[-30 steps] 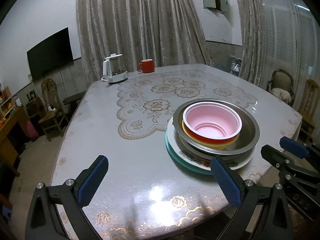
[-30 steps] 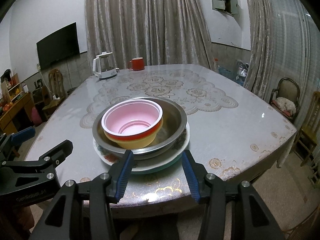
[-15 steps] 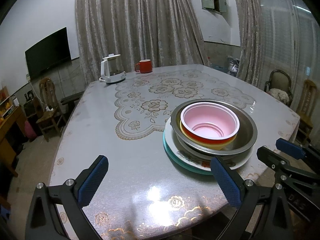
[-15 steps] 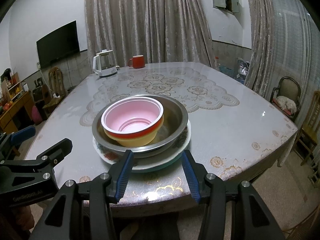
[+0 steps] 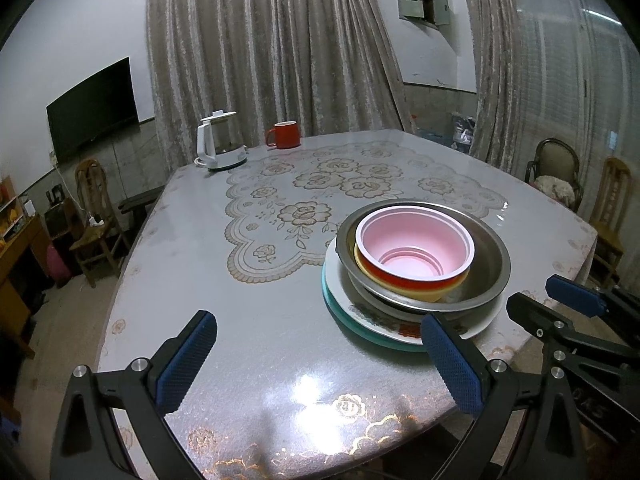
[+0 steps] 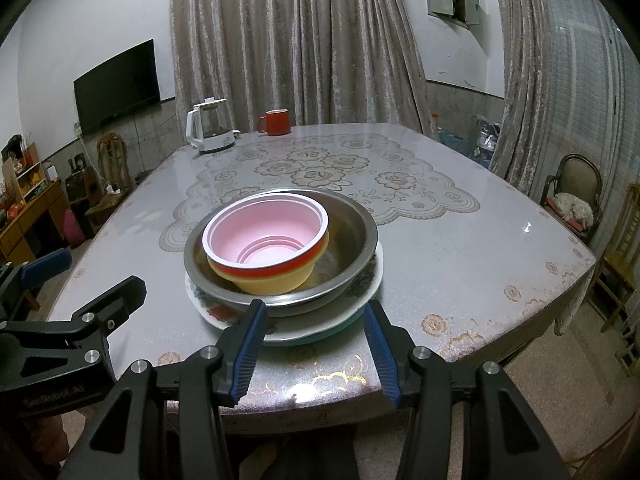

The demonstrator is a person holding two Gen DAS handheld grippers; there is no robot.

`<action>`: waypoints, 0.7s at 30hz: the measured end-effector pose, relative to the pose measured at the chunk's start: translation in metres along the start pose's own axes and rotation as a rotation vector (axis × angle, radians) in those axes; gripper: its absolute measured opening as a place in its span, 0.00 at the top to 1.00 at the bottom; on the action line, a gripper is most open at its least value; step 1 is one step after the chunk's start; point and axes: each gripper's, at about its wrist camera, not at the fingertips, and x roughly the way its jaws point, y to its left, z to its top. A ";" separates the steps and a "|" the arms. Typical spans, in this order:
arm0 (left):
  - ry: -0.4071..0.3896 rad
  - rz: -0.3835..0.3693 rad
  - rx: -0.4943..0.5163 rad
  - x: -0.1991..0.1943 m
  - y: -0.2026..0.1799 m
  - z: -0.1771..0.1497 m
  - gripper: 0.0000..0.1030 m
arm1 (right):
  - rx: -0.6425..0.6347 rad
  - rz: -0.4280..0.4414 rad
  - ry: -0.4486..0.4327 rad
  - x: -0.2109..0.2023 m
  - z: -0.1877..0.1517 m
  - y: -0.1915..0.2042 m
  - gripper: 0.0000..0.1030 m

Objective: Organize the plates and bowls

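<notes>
A stack stands near the table's front edge: a teal plate at the bottom, a white patterned plate on it, a steel bowl, then a yellow bowl, a red bowl and a pink bowl nested inside. The pink bowl also shows in the left wrist view. My left gripper is open and empty, left of the stack and short of it. My right gripper is open and empty, right in front of the stack, level with the plate rims.
A white kettle and a red mug stand at the table's far edge. The grey table carries a lace-pattern cloth. Chairs stand at the right and left. Curtains hang behind.
Both grippers have drifted slightly back and up from the stack. The jaws and the stack have not changed.
</notes>
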 end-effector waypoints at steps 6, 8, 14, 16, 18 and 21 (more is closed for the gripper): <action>-0.005 -0.005 -0.006 0.000 0.001 0.001 0.00 | 0.000 0.002 0.004 0.002 0.001 0.000 0.51; -0.007 -0.002 -0.007 0.000 0.001 0.002 0.00 | 0.001 0.000 0.005 0.003 0.001 0.000 0.51; -0.004 -0.003 -0.004 0.001 0.001 0.000 0.00 | 0.001 -0.001 0.007 0.003 0.000 0.001 0.51; -0.007 -0.005 -0.002 0.001 0.001 0.000 0.00 | 0.003 -0.001 0.006 0.003 0.000 0.001 0.51; -0.013 -0.009 -0.002 0.000 0.000 0.000 0.00 | 0.003 -0.002 0.006 0.004 0.000 0.001 0.51; -0.016 -0.012 0.001 -0.001 -0.001 0.000 0.00 | 0.003 -0.002 0.006 0.004 0.001 0.000 0.51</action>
